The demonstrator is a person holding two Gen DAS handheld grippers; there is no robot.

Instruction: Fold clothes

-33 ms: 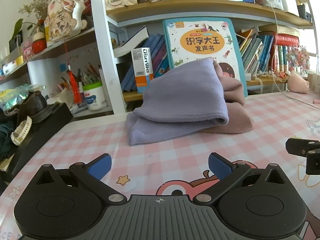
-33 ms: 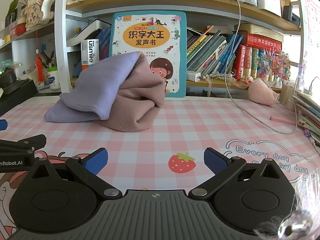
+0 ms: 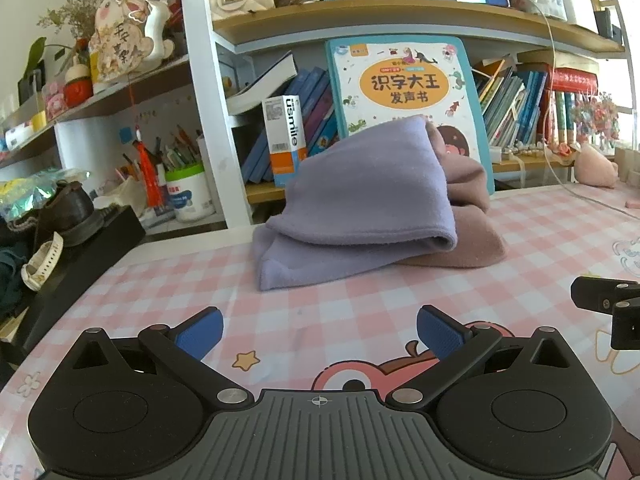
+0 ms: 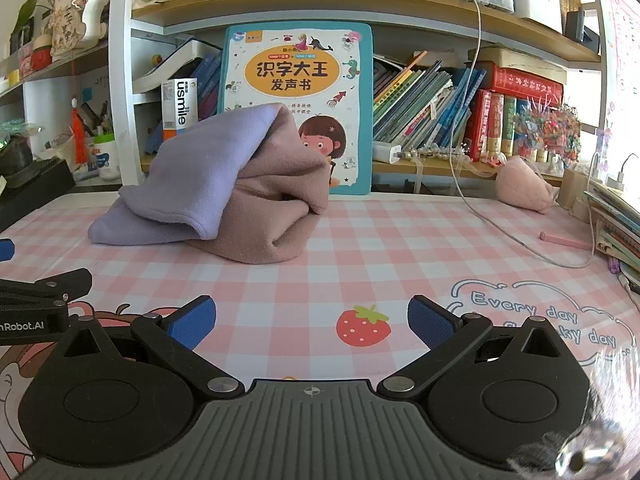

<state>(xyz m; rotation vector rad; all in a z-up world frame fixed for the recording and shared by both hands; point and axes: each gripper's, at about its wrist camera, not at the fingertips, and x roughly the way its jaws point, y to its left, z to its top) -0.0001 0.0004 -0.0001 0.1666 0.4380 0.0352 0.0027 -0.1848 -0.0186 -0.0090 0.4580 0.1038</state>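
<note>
A pink checked tablecloth [image 4: 360, 248] covers the desk in front of a white-framed bookshelf [image 4: 120, 80] crammed with books [image 4: 420, 100], while bright daylight pours in from the right.

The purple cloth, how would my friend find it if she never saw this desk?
Look at the pink checked tablecloth, in front of the big picture book leaning on the shelf. The purple cloth is heaped there, draped over a dusty-pink cloth. It is the lilac one, on the left.
</note>
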